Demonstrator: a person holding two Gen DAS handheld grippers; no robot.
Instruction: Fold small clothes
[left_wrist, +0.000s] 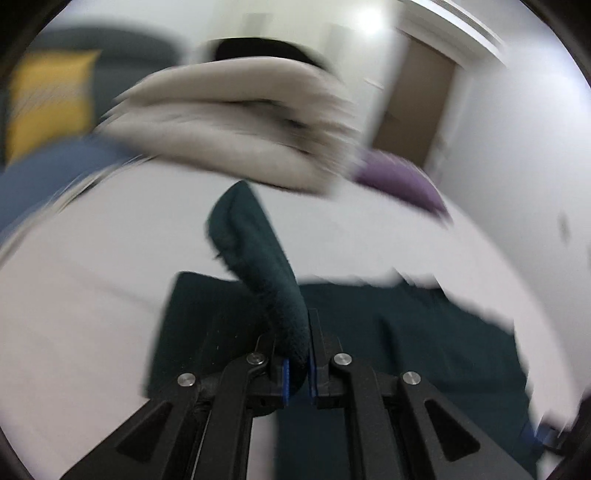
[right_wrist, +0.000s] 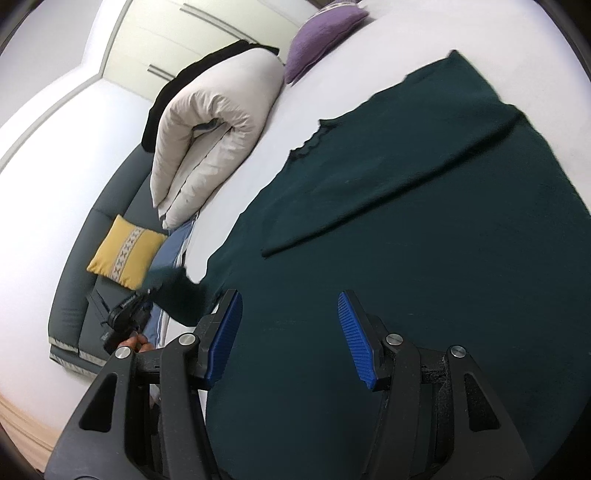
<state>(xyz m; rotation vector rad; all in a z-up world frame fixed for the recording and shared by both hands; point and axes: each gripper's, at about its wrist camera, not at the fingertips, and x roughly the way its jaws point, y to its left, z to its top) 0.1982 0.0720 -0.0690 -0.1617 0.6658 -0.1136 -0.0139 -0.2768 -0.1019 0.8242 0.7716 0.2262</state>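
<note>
A dark green garment (right_wrist: 424, 229) is spread on a white bed (right_wrist: 406, 48), and the folding is judged to be at an early stage: one sleeve (right_wrist: 406, 173) is already laid diagonally across the body, while the rest of the body is seen flat and unfolded. The left gripper (left_wrist: 298, 363) is clamped tight on a bunched strip of the same fabric, judged to be the other sleeve, which is lifted clear of the bed at the garment's edge. The right gripper (right_wrist: 290, 338) is held half open just above the cloth, with nothing between its blue pads. The lifted part remains to be brought over, and the lengthwise folds appear not yet done
</note>
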